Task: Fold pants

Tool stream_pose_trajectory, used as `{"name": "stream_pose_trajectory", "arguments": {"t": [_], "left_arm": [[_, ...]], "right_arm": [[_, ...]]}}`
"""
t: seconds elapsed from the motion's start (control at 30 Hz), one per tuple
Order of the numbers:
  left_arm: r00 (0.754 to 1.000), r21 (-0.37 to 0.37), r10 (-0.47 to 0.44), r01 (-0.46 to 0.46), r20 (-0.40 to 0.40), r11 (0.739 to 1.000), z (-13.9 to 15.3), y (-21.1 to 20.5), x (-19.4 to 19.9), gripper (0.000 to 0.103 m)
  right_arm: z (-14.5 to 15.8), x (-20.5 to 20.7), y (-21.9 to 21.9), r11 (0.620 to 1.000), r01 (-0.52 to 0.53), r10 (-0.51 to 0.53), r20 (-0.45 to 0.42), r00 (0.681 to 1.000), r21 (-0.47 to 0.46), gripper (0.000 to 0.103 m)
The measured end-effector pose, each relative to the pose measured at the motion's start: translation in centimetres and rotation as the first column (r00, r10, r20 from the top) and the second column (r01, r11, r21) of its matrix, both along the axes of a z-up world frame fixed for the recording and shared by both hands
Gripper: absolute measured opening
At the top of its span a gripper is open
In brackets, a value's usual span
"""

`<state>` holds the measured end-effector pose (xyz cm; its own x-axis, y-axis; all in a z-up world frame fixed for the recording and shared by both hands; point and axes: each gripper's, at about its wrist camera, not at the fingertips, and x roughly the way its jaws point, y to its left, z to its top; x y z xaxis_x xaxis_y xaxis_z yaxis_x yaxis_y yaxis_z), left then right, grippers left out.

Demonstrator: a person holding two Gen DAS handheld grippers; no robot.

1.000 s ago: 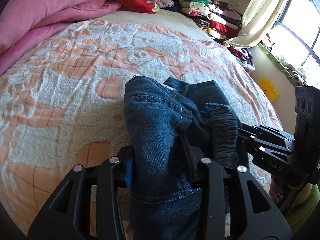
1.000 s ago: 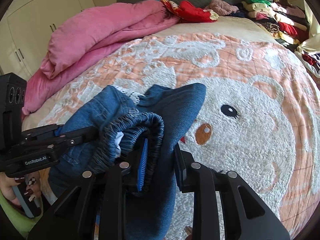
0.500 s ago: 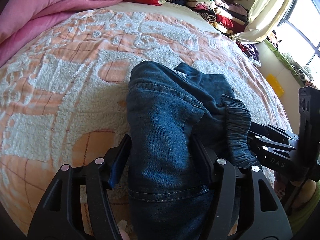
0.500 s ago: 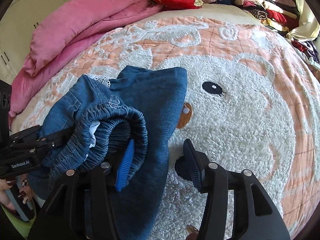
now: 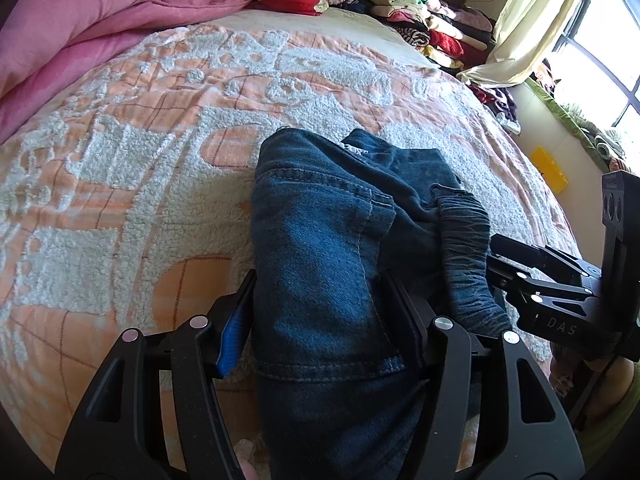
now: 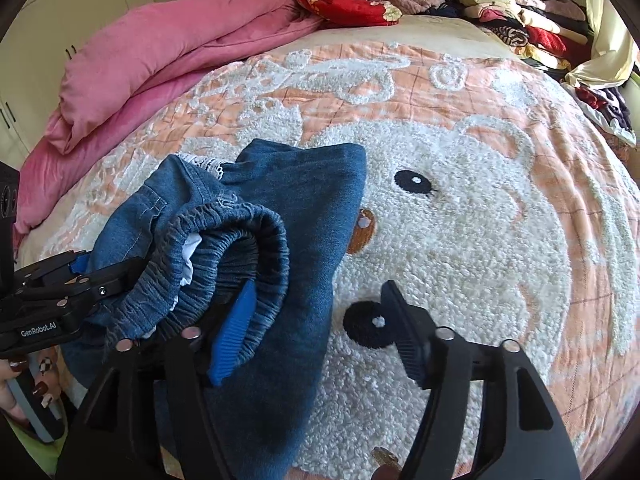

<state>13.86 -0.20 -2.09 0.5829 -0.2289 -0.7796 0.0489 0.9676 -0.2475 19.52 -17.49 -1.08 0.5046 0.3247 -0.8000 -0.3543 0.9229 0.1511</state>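
Left wrist view, left claw (image 5: 320, 316): jaws have just been opening; they stand apart, with a gap between the blue pad (image 5: 232, 332) and the cloth, so nothing is clamped.
Pants by left claw: the denim pants (image 5: 332, 248) lie between the two fingers and run ahead of them, bunched in a rough fold on the bed.
Waistband: the gathered elastic waistband (image 5: 466, 248) sits just right of the left claw, beside the tip of the right claw (image 5: 520, 264).
Right wrist view, right claw (image 6: 316, 320): jaws have just been opening; they are spread wide and grip nothing.
Pants by right claw: the waistband roll (image 6: 240, 248) lies against its left finger, while its right finger (image 6: 404, 332) stands over bare bedspread, clear of the cloth.
Left claw in this view: its tip (image 6: 80, 276) is at the pants' left edge.
Bedspread (image 6: 460, 240): peach and white with a bear face, under and beyond both claws.
Far beyond: pink duvet (image 6: 168, 72) ahead left, stacked clothes (image 6: 516, 12) ahead right.
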Motion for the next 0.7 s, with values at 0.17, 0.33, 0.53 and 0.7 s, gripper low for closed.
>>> {"name": "stream_pose_trajectory", "arguments": {"t": [0.17,0.33,0.53,0.7], "left_arm": [[1.0,0.004,0.005,-0.005,0.015,1.0,0.8,0.0,-0.7,0.062],[0.999,0.015,0.013,-0.013,0.038,1.0,1.8,0.0,-1.5,0.07],[0.997,0.031,0.022,-0.024,0.079,0.999,3.5,0.0,-3.0,0.094],[0.992,0.05,0.025,-0.031,0.123,0.998,5.0,0.0,-4.7,0.093]], "right_arm": [[0.7,-0.9,-0.7,1.0,0.016,-0.016,0.014,1.0,0.015,0.075],[2.3,-2.2,-1.2,1.0,0.017,-0.018,0.076,0.997,0.015,0.091],[4.4,-4.1,-1.8,0.999,0.025,-0.029,0.142,0.989,0.031,0.098],[6.2,-6.2,-2.0,1.0,0.019,-0.021,0.208,0.978,0.013,0.098]]}}
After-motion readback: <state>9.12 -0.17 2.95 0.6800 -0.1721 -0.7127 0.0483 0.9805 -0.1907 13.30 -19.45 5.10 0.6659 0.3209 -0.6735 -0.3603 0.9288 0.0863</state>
